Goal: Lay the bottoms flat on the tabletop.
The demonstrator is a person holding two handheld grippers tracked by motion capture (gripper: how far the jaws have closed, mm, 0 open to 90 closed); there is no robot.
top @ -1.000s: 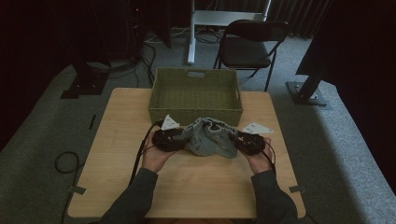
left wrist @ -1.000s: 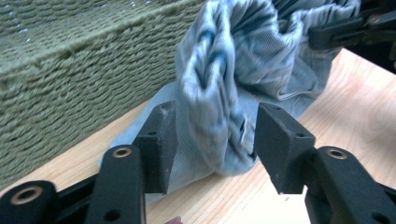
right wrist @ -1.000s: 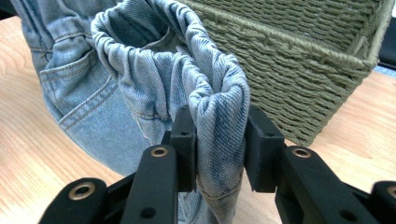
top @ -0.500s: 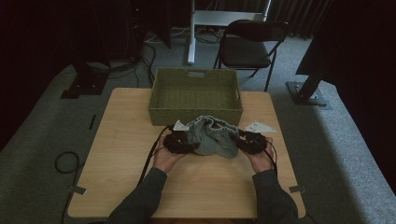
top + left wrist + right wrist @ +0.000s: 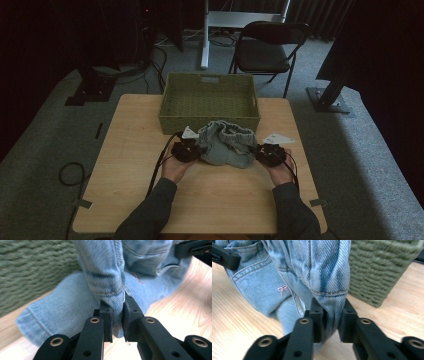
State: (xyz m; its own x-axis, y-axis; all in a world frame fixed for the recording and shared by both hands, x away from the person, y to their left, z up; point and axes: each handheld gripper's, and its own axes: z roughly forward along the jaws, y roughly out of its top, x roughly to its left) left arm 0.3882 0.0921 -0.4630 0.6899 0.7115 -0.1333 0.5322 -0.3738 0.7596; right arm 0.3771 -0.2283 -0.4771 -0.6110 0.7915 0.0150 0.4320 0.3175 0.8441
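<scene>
Crumpled pale-blue jeans [image 5: 226,146] with pink bow, on wooden table [image 5: 125,150] before green basket [image 5: 210,100], left gripper [image 5: 117,312] and right gripper [image 5: 330,315] just closed, each pinching a denim fold, grey carpet [image 5: 45,135], chair [image 5: 267,47] behind

From my high view the jeans [image 5: 227,147] are a bunched heap, so I can't make out the leg ends or which part each gripper has. The left gripper [image 5: 192,151] and right gripper [image 5: 264,153] show as dark lumps with their tips buried in the cloth. In the left gripper view the denim and the green woven basket [image 5: 32,267] are smeared with blur, and the garment runs off the top edge. In the right gripper view the small pink mark [image 5: 282,289] on the denim is too faint to read, and the basket is cut off at the right.
</scene>
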